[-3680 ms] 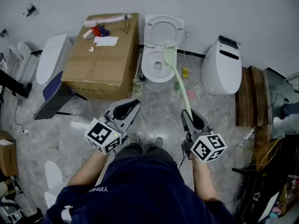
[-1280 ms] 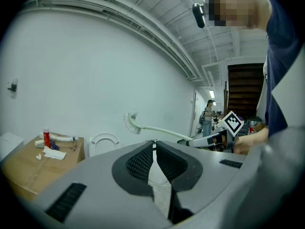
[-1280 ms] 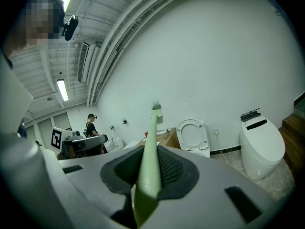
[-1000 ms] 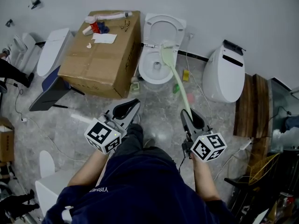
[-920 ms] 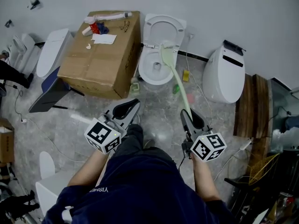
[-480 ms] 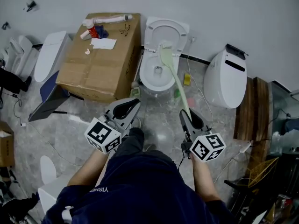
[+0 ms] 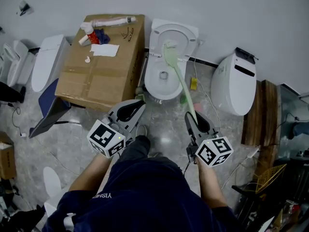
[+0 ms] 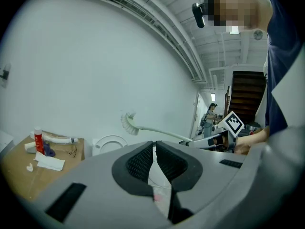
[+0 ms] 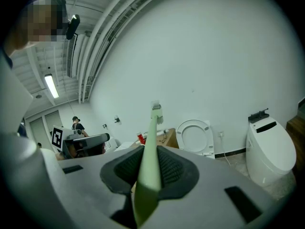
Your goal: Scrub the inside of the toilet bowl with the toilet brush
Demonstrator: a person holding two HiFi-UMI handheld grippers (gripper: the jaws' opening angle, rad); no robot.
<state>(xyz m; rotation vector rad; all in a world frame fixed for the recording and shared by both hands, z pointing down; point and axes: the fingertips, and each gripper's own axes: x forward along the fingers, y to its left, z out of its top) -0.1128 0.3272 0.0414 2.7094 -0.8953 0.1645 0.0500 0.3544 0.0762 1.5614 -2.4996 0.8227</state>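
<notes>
The white toilet (image 7: 163, 74) stands against the wall with its lid (image 7: 175, 33) up. My right gripper (image 7: 195, 122) is shut on the lower end of the pale green toilet brush (image 7: 179, 79). The long handle slants up, and the brush head (image 7: 168, 50) hangs over the back rim of the bowl. In the right gripper view the handle (image 9: 150, 144) runs out between the pads toward the head (image 9: 156, 109), with the lid (image 9: 194, 136) to its right. My left gripper (image 7: 127, 112) is shut and holds nothing, level with the right one; its view shows the brush (image 8: 143, 128).
A big cardboard box (image 7: 99, 74) with a tube, bottles, paper and glasses on top stands tight against the toilet's left side. A second, closed white toilet (image 7: 233, 83) stands to the right, with wooden boards (image 7: 263, 108) beyond. Cables and small items (image 7: 192, 84) lie by the base.
The toilet and box have slid lower and nearer in the head view as the person stepped forward. Both grippers keep their pose; the brush stays gripped with its head over the bowl's rear.
</notes>
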